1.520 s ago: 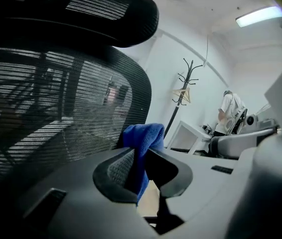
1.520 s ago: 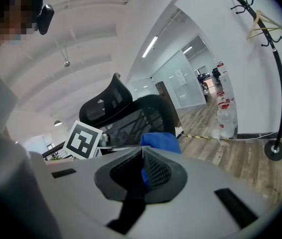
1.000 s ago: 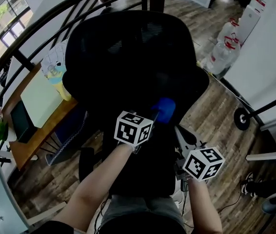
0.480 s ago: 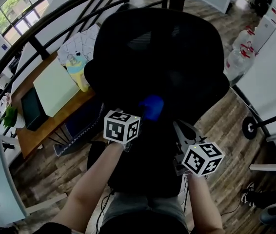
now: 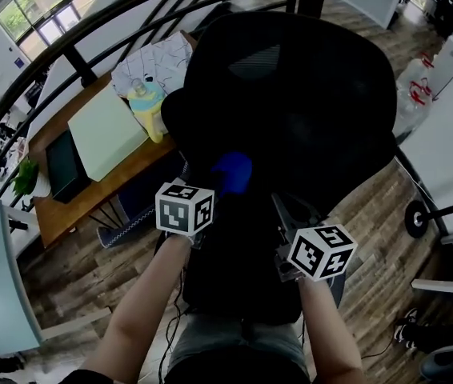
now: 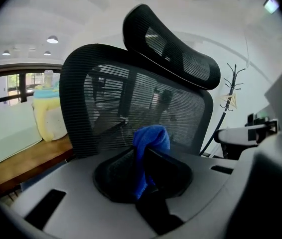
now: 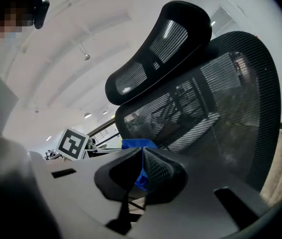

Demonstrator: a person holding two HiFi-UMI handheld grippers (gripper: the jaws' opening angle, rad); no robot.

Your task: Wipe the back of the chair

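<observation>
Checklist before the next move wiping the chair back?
1. Blue cloth clamped in left gripper: ok.
2. Cloth aimed at the chair back mesh: ok.
3. Cloth pressed against the mesh: cannot tell.
4. Right gripper shut, empty, apart from the cloth: ok.
5. Yellow bottle on the desk, off to the side of the wiping area: ok.

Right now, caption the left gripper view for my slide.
Left hand-held gripper, jaws shut on a blue cloth, faces the black mesh chair back.
</observation>
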